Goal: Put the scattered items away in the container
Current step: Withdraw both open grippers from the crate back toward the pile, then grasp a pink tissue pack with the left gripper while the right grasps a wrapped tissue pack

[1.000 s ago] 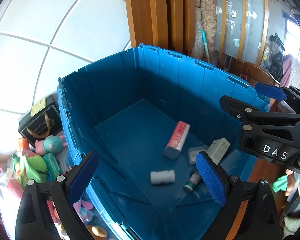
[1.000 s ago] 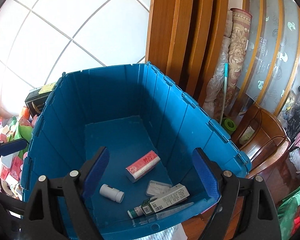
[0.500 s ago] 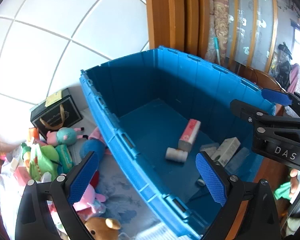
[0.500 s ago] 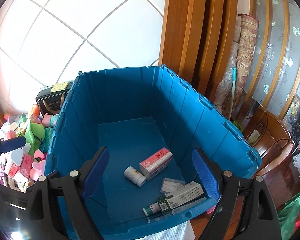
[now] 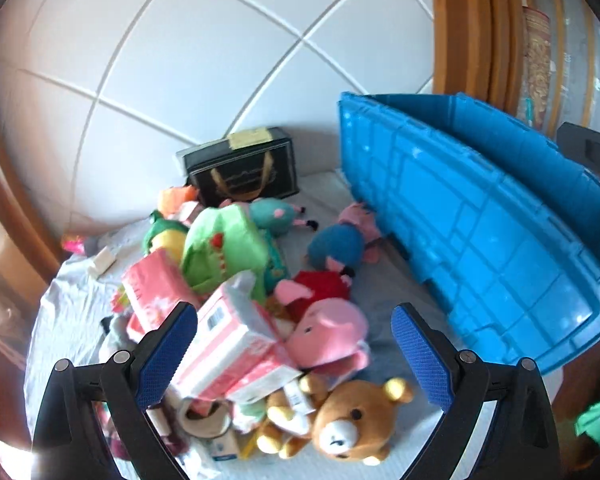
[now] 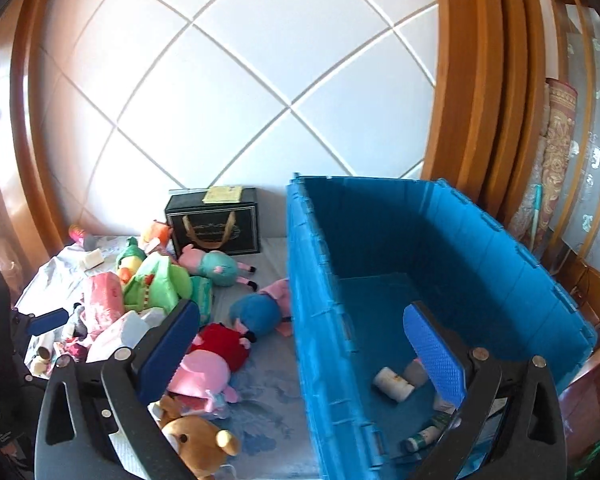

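A big blue crate (image 5: pixel 480 216) stands to the right of a heap of scattered things on a pale cloth. My left gripper (image 5: pixel 292 320) hangs open above the heap, over a pink pig plush (image 5: pixel 328 334) and a pink tissue pack (image 5: pixel 228 344), touching neither. A brown bear (image 5: pixel 352 420) lies nearest. My right gripper (image 6: pixel 302 312) straddles the crate's near wall (image 6: pixel 300 264) from above; its jaws are opening with nothing held between them. Inside the crate lie a white bottle (image 6: pixel 392 384) and a green-capped tube (image 6: pixel 422 438).
A black gift box (image 6: pixel 214 220) stands against the white tiled wall behind the heap. A green plush (image 5: pixel 220 248) and a blue plush (image 5: pixel 332 244) lie among the toys. Wooden posts (image 6: pixel 480 80) rise behind the crate, with a wooden chair at far right.
Both views have swung left, off the crate's inside and onto the toy heap. The right gripper's jaws now stand wider. The left gripper stays open.
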Demonstrator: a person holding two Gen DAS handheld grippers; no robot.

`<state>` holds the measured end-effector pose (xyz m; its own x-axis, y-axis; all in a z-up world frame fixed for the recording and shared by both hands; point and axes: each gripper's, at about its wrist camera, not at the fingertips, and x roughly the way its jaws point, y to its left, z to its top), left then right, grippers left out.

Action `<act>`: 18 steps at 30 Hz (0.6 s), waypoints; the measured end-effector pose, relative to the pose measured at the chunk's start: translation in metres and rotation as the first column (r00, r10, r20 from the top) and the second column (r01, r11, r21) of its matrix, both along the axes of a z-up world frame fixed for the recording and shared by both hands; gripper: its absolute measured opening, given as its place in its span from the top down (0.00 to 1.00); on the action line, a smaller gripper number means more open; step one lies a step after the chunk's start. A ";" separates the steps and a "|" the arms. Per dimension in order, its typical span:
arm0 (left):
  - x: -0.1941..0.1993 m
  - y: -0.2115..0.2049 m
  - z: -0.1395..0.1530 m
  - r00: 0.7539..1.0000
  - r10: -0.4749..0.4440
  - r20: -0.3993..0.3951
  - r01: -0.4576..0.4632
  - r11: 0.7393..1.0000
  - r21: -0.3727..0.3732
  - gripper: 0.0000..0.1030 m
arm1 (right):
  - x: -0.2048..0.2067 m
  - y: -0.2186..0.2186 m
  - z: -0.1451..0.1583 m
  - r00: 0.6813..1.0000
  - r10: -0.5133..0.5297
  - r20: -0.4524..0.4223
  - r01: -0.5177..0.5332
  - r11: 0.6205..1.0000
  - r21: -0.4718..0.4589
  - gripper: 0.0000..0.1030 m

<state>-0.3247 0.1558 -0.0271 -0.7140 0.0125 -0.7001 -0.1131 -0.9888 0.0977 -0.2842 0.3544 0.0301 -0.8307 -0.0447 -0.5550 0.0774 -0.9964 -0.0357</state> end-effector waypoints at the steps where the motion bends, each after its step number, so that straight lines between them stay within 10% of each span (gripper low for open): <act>1: 0.001 -0.019 -0.007 1.000 0.023 0.012 -0.023 1.000 -0.004 0.04 | -0.004 -0.017 -0.007 1.000 0.022 0.016 -0.022 1.000 -0.002 0.00; 18: -0.011 -0.201 -0.084 0.978 0.132 0.161 -0.132 0.991 -0.013 0.04 | -0.049 -0.174 -0.139 0.938 0.111 0.327 -0.075 0.990 -0.121 0.00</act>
<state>-0.3354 -0.0455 -0.1115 -0.5874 -0.0757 -0.8057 0.0038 -0.9959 0.0909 -0.3330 0.1805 -0.1087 -0.5891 -0.1861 -0.7864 0.1593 -0.9808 0.1127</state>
